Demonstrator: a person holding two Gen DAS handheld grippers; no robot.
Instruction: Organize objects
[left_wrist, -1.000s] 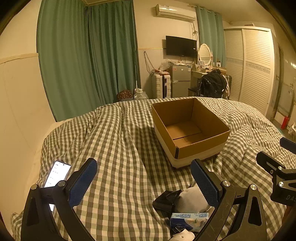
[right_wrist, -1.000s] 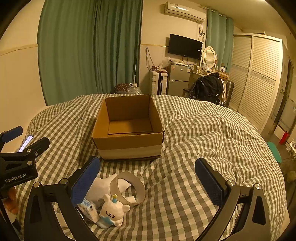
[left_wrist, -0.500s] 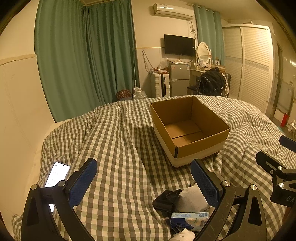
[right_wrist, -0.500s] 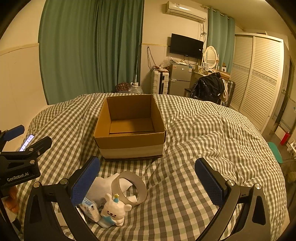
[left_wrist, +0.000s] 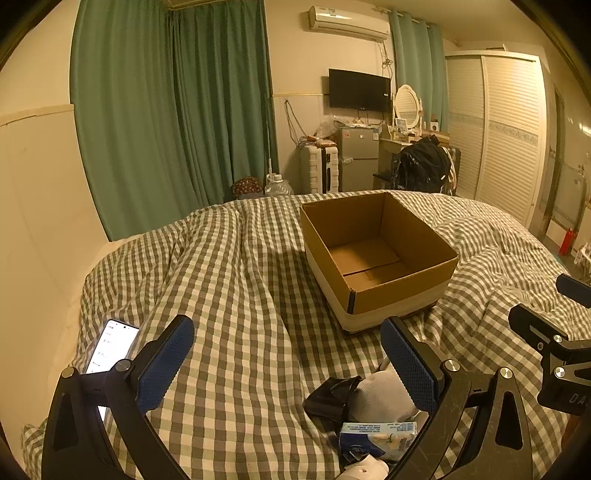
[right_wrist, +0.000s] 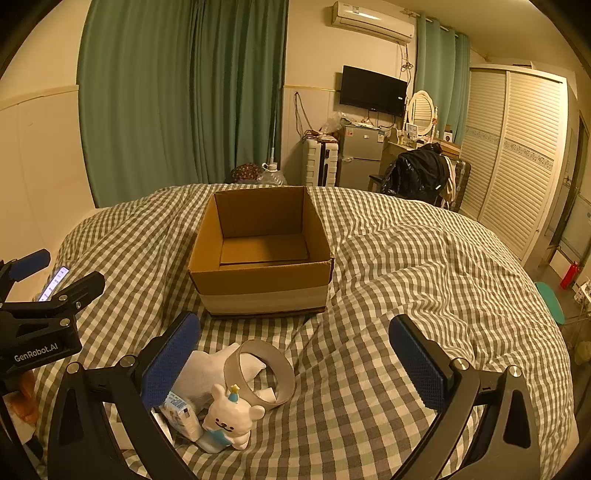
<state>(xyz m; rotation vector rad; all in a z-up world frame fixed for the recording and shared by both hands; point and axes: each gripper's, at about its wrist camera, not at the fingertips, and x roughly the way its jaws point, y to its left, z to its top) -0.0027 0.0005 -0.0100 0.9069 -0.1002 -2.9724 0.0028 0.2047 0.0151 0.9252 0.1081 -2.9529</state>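
Two wrist fisheye views, low over a grey-and-white checked bedspread (left_wrist: 240, 295), facing the far wall.
Left view looks from the left, seeing the open brown cardboard box (left_wrist: 376, 254) obliquely; right view faces it squarely (right_wrist: 262, 254), nearer. Shared: box, green curtains (right_wrist: 184, 92), black wall television (left_wrist: 359, 90).

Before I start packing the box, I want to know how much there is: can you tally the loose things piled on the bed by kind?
Bear figurine: 1
Tape roll: 1
White cloth item: 1
Small blue carton: 1
Black pouch-like item: 1
Phone, lying apart: 1
Total: 6. The cardboard box is empty.
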